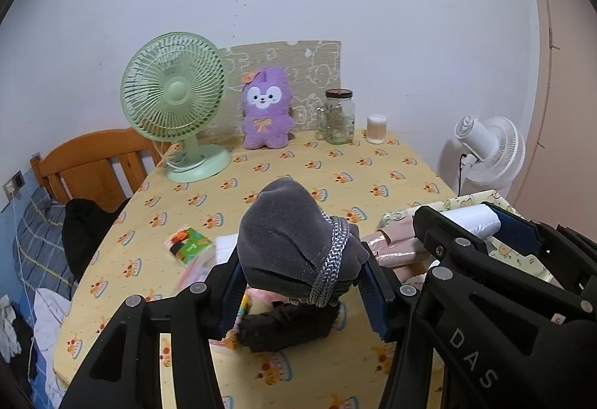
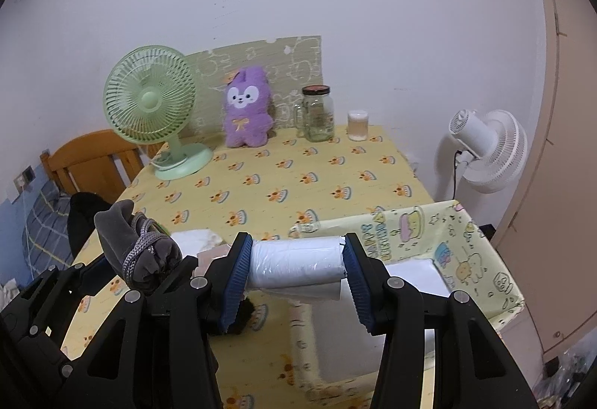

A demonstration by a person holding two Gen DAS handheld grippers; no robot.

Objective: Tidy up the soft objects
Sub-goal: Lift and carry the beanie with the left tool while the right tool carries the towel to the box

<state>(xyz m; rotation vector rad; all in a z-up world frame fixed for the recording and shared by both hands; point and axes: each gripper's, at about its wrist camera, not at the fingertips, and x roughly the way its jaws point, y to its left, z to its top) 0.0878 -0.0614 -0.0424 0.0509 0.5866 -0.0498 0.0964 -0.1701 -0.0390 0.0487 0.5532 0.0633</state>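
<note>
My left gripper is shut on a grey fleece bundle tied with a silver braided cord, held above the yellow table; it also shows in the right wrist view. A dark brown furry item lies on the table below it. My right gripper is shut on a white plastic-wrapped roll, held over the yellow cartoon-print box. The roll also shows in the left wrist view. A purple plush bunny sits at the back of the table.
A green desk fan, a glass jar and a cotton swab tub stand at the back. A tissue pack lies at left. Pink rolls lie in the box. A white floor fan stands right; a wooden chair left.
</note>
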